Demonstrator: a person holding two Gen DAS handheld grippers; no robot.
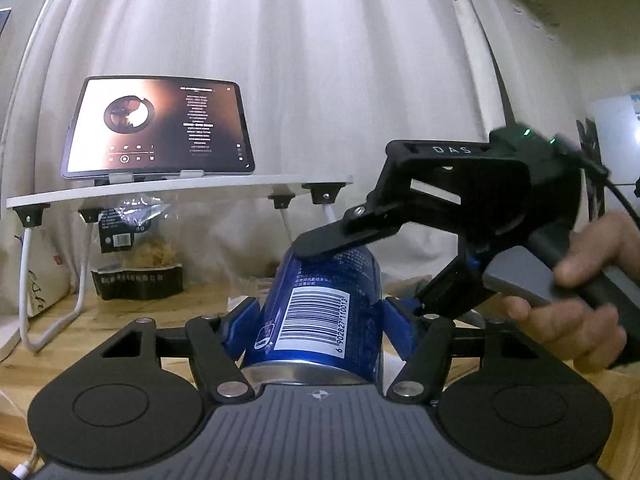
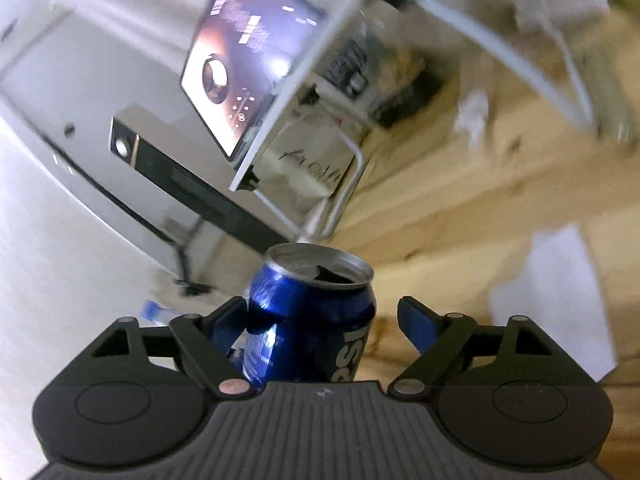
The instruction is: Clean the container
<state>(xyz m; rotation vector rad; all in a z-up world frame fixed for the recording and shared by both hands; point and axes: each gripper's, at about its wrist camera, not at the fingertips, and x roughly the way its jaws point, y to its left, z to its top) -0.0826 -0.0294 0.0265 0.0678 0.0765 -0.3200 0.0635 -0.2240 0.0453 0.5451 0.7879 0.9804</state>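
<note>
A blue Pepsi can, dented, with a white barcode panel, lies between the blue pads of my left gripper, which is shut on it, its base toward the camera. In the right wrist view the same can shows its opened silver top. My right gripper is open around the can; its left pad touches the can, its right pad stands apart. In the left wrist view the right gripper reaches in from the right, one black finger lying over the can's far end.
A wooden tabletop lies below. A white riser shelf carries a lit tablet, with snack bags under it. A white curtain hangs behind. White paper lies on the table at right.
</note>
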